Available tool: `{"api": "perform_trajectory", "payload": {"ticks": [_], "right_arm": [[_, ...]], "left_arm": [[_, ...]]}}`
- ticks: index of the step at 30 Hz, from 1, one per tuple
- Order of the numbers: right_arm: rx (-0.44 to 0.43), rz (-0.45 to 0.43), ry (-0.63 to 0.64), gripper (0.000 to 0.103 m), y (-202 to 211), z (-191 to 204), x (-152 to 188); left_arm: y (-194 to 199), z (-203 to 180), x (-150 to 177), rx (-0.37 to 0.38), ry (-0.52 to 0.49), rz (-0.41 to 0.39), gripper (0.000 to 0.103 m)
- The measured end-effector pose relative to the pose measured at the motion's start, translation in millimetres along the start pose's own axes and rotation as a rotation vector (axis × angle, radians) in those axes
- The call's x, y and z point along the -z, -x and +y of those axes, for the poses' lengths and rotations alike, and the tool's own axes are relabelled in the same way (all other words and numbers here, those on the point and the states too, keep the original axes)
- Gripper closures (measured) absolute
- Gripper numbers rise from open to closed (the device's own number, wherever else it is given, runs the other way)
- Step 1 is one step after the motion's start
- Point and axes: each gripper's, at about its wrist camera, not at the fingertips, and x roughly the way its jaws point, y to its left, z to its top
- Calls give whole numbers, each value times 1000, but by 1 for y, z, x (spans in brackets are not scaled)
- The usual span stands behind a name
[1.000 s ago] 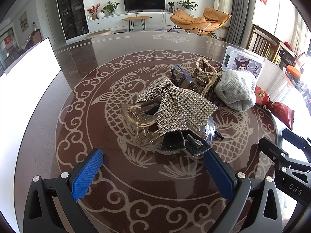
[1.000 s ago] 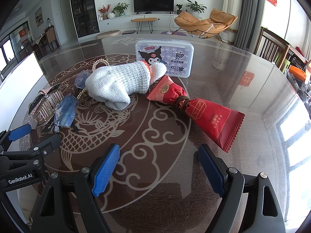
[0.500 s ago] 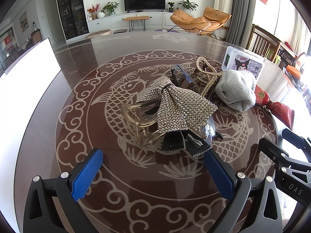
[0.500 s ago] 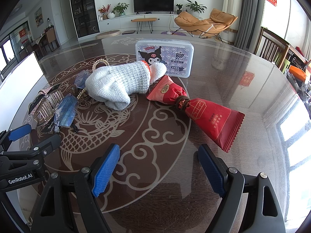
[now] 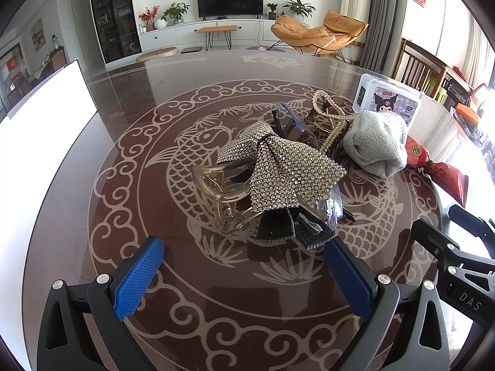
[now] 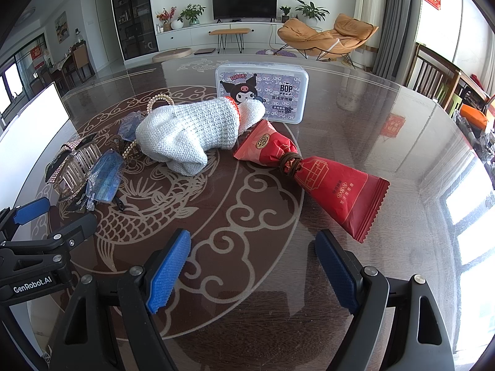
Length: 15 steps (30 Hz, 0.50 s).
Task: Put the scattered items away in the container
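- Left gripper point(image 5: 244, 266): jaws wide apart, holding nothing, low over the worktop point(image 5: 148, 92) just short of a heap of hair accessories.
- Right gripper point(image 6: 252, 266): jaws also apart and empty — bare worktop between them.
- In the heap, a rhinestone bow point(image 5: 278, 167) lies over a clear claw clip point(image 5: 216, 188), hiding much of it; the dark pieces beneath are hard to make out.
- A bead headband point(image 5: 328, 114) sits behind, partly covered.
- A grey knit piece point(image 6: 188, 133) touches a red snack packet point(image 6: 334, 185).
- A lidded plastic box point(image 6: 263, 92) stands behind them, its base hidden.
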Motion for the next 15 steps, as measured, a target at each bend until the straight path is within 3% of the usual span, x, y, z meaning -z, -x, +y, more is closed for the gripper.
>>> {"api": "perform_trajectory", "payload": {"ticks": [15], "right_arm": [[0, 0, 0, 19, 0, 0, 0]], "left_arm": [[0, 0, 0, 0, 0, 0, 0]]}}
